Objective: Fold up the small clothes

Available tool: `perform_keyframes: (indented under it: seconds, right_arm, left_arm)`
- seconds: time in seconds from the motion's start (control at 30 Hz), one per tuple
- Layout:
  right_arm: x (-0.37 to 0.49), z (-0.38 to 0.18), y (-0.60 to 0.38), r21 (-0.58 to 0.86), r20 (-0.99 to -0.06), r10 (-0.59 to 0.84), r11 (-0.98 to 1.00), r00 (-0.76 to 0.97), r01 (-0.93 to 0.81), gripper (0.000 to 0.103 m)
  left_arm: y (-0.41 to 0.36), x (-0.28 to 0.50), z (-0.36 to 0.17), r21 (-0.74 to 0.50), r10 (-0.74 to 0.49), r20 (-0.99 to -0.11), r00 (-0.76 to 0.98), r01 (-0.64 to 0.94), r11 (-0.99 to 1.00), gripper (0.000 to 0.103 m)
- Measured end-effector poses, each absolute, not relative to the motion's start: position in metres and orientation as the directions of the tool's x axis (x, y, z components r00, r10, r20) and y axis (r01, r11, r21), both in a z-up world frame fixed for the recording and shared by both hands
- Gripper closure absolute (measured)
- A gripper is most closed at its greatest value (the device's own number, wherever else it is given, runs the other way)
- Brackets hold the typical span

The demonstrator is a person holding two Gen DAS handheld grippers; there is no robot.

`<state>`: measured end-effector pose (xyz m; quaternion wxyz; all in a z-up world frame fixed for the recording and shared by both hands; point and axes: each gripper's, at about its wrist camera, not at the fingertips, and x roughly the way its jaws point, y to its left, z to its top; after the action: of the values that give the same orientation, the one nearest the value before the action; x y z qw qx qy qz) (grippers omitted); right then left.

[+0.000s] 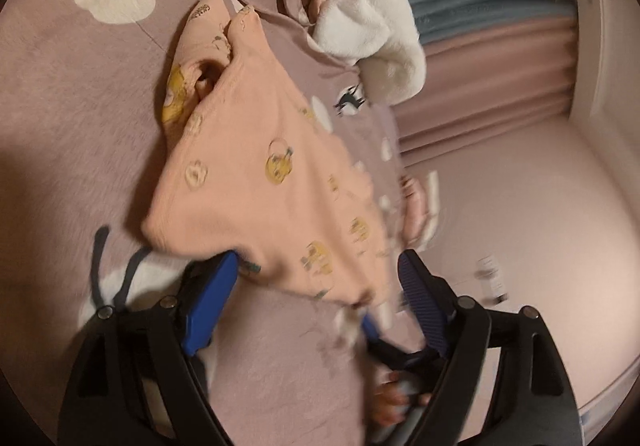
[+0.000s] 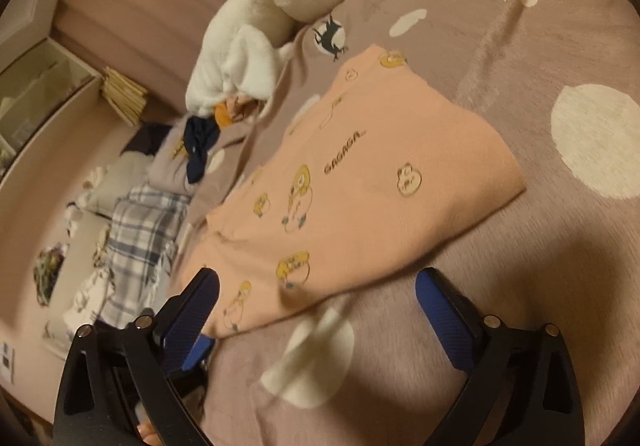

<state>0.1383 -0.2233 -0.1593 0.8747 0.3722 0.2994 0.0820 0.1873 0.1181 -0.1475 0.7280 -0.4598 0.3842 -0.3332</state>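
Under everything I have the mauve bedspread [image 2: 500, 58] with its cream spots, covering the bed I'm working on. At its far edge sits a white fleecy garment [image 2: 256, 38] bunched over a heap of other small clothes, a navy piece [image 2: 198, 150] and something orange among them; that heap looks unfolded, so I judge most of the job is still ahead. Beyond the bed edge a plaid cloth [image 2: 140, 242] lies lower down. The piece in hand is the peach printed top [image 2: 360, 174], spread on the bedspread between my two tools. From the right wrist view it reads as a fairly neat rectangle, one long edge crisp, so I'd say at least one fold is in; from the left wrist view the near part is rumpled and lifted, and a sleeve or neck opening still shows further up. My left claw [image 1: 316, 282] is spread wide, one finger tucked under the top's hem, gripping nothing as far as I can see. My right claw [image 2: 316, 294] is also wide apart and empty, its fingers straddling the near corner of the top. A final fold and setting it aside look to remain.
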Motion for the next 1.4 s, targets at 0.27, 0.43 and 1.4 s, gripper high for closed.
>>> perform_keyframes:
  seconds: [0.27, 0.43, 1.4]
  right_arm:
    - [0.144, -0.158, -0.215, 0.638, -0.474, 0.336, 0.769, 0.814, 0.054, 0.003]
    - [0.143, -0.158, -0.217, 0.641, -0.466, 0.339, 0.766, 0.817, 0.047, 0.002]
    - [0.145, -0.157, -0.225, 0.675, -0.412, 0.348, 0.737, 0.842, 0.025, 0.001]
  left_arm:
    - [0.134, 0.194, -0.153, -0.971, -0.87, -0.17, 0.463, 0.072, 0.228, 0.029]
    - [0.127, 0.181, -0.145, -0.922, -0.836, -0.344, 0.427, 0.013, 0.386, 0.042]
    - [0.104, 0.198, -0.144, -0.815, -0.62, -0.465, 0.633, -0.033, 0.578, 0.034]
